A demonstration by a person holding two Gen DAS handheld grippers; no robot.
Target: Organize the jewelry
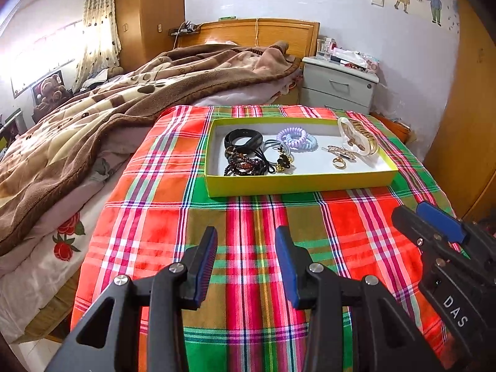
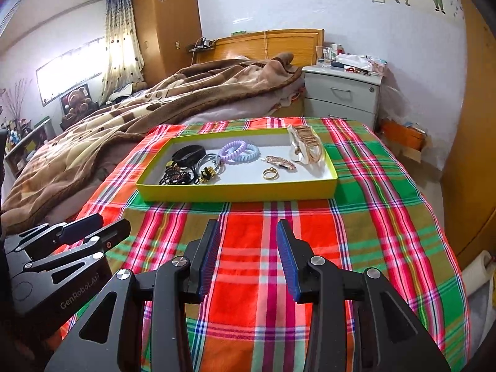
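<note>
A shallow yellow tray point(image 1: 297, 186) point(image 2: 235, 192) sits on the plaid cloth. It holds a black band point(image 1: 243, 138), dark bead bracelets point(image 1: 245, 166), spiral hair ties point(image 1: 296, 138) point(image 2: 238, 152), a gold ring point(image 1: 338, 162) point(image 2: 270, 173), a sparkly clip point(image 2: 279, 161) and a large gold claw clip point(image 1: 359, 136) point(image 2: 305, 144). My left gripper point(image 1: 245, 241) is open and empty, hovering over the cloth short of the tray. My right gripper point(image 2: 248, 235) is open and empty, also short of the tray. Each gripper shows in the other's view, the right point(image 1: 434, 226) and the left point(image 2: 80, 229).
The plaid cloth point(image 1: 254, 248) covers the foot of a bed. A brown blanket point(image 1: 93, 124) lies heaped to the left. A grey nightstand point(image 1: 339, 83) with clutter stands behind the tray, and wooden wardrobes point(image 2: 471, 155) stand at the right.
</note>
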